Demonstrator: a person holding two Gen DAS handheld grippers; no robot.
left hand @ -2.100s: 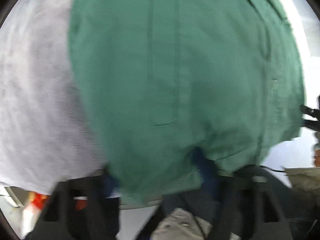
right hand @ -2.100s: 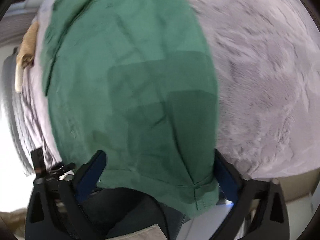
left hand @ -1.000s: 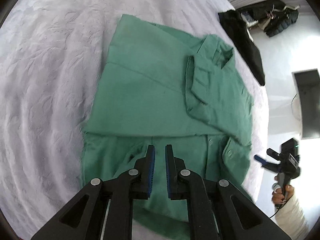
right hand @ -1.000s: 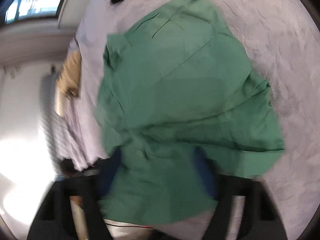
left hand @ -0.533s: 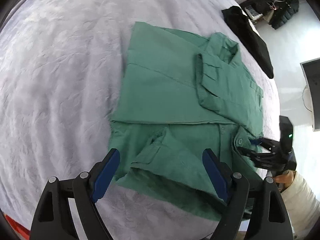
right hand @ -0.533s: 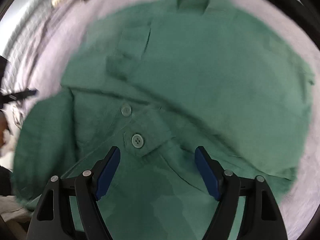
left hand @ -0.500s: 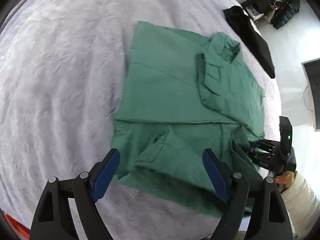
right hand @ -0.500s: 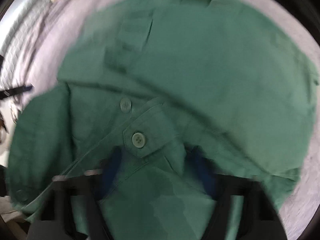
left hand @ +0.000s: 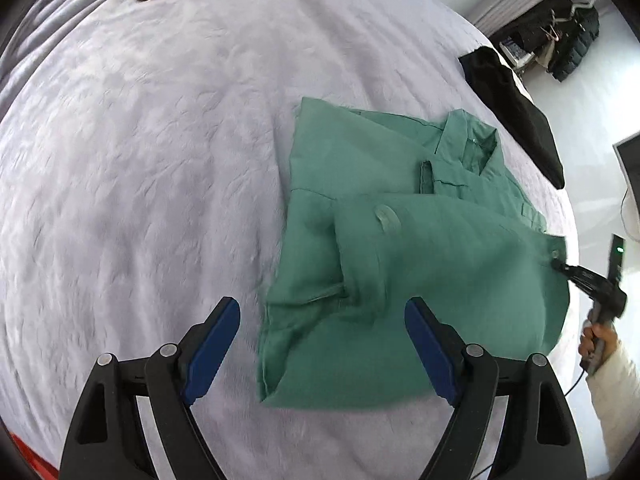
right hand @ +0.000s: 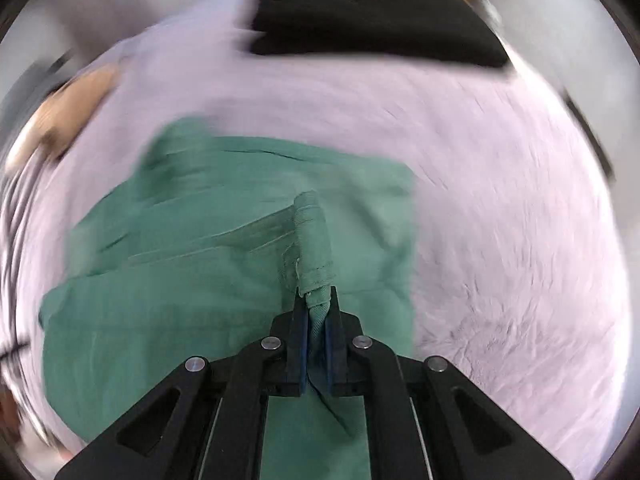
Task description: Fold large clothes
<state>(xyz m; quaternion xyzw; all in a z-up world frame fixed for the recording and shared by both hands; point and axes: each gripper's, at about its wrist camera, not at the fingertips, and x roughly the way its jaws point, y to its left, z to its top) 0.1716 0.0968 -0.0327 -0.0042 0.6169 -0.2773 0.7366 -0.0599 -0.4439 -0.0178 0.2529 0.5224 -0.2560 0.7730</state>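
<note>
Bedspread (left hand: 140, 160), pale lilac, fills most of both views, with black garment (left hand: 516, 108) at upper right of the left wrist view and across the top of the right wrist view. Green shirt (left hand: 420, 264) lies partly folded at centre right of the left view, collar toward upper right, lower half doubled over. Right gripper (right hand: 316, 316) pinches a rolled bit of shirt edge between jaws pressed nearly together, low centre of its own blurred view. Left gripper (left hand: 322, 332) hangs spread wide at bottom of its frame, nothing between the blue pads (left hand: 212, 344), shirt's lower left corner just beyond.

To fold well: probably carry the pinched edge across low and taut, lay it square with the far edge, then let go.
</note>
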